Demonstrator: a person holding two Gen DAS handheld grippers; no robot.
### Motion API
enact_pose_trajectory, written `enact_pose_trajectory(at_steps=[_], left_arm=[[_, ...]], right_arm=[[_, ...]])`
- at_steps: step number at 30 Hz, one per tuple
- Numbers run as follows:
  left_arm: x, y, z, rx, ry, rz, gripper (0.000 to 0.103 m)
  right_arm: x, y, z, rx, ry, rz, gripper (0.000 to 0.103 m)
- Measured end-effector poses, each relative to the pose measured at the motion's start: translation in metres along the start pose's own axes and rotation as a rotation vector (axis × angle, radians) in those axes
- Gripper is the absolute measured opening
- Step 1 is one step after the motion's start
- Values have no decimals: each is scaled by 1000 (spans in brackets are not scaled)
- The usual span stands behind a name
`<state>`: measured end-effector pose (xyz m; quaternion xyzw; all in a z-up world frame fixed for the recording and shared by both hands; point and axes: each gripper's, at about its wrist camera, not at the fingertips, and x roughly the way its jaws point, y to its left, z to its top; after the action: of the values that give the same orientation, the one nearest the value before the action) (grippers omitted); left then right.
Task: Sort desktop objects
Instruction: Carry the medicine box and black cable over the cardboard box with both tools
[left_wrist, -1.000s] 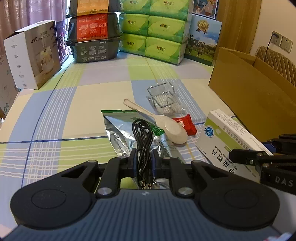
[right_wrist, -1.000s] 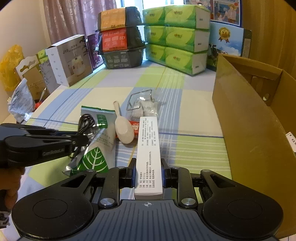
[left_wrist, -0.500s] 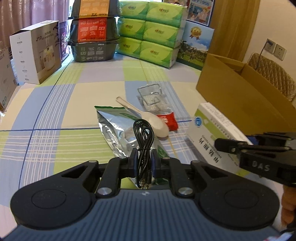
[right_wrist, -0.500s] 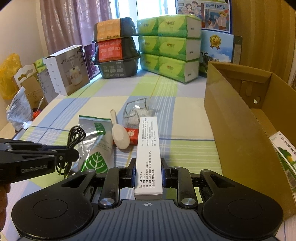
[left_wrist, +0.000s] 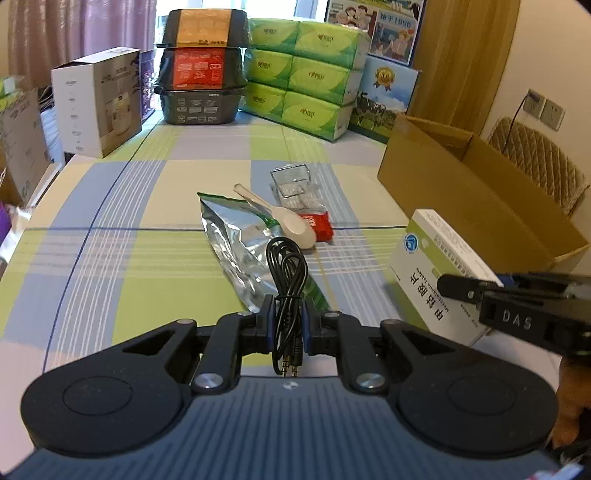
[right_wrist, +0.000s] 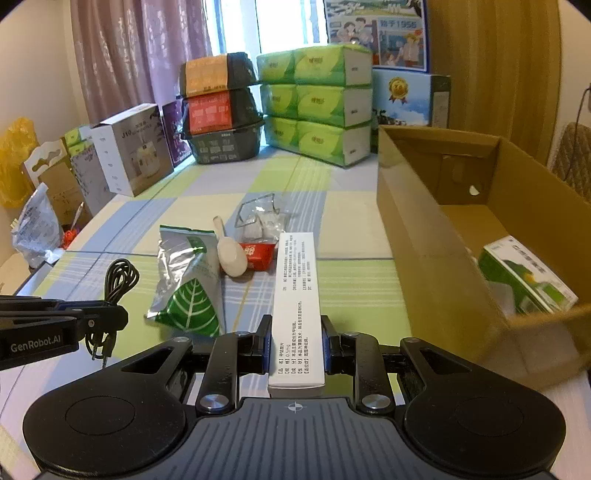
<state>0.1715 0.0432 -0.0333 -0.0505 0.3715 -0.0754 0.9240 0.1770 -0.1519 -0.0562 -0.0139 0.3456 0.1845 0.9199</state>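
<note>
My left gripper (left_wrist: 287, 317) is shut on a coiled black audio cable (left_wrist: 287, 269), held above the checked tablecloth. My right gripper (right_wrist: 295, 339) is shut on a long white medicine box (right_wrist: 297, 291), also lifted off the table. The same box (left_wrist: 439, 273) shows at the right of the left wrist view, and the cable (right_wrist: 114, 288) hangs at the left of the right wrist view. On the table lie a silver and green foil pouch (right_wrist: 190, 284), a white spoon (right_wrist: 231, 249), a red sachet (right_wrist: 258, 254) and a clear plastic packet (right_wrist: 262, 218).
An open cardboard box (right_wrist: 413, 229) stands at the right and holds a green and white carton (right_wrist: 524, 277). Green tissue packs (right_wrist: 317, 103), stacked black trays (right_wrist: 218, 110) and a white appliance box (right_wrist: 129, 147) line the far side. A foil bag (right_wrist: 35, 229) sits off the left edge.
Both grippers have risen and pulled back with their loads, so the table items look farther below. The inside of the cardboard box has come into the right wrist view.
</note>
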Motion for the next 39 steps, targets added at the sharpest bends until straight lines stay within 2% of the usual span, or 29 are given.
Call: enact_pose_trajectory(at_steps=[8, 20, 39], left_arm=[[-39, -27, -24, -54, -8, -41, 10], [-91, -76, -27, -9, -75, -80, 10], [-112, -137, -14, 76, -119, -135, 11]], right_arm=[[-43, 8, -14, 15, -15, 3, 22], [-112, 1, -25, 35, -84, -19, 22], [-173, -43, -17, 68, -178, -83, 22]])
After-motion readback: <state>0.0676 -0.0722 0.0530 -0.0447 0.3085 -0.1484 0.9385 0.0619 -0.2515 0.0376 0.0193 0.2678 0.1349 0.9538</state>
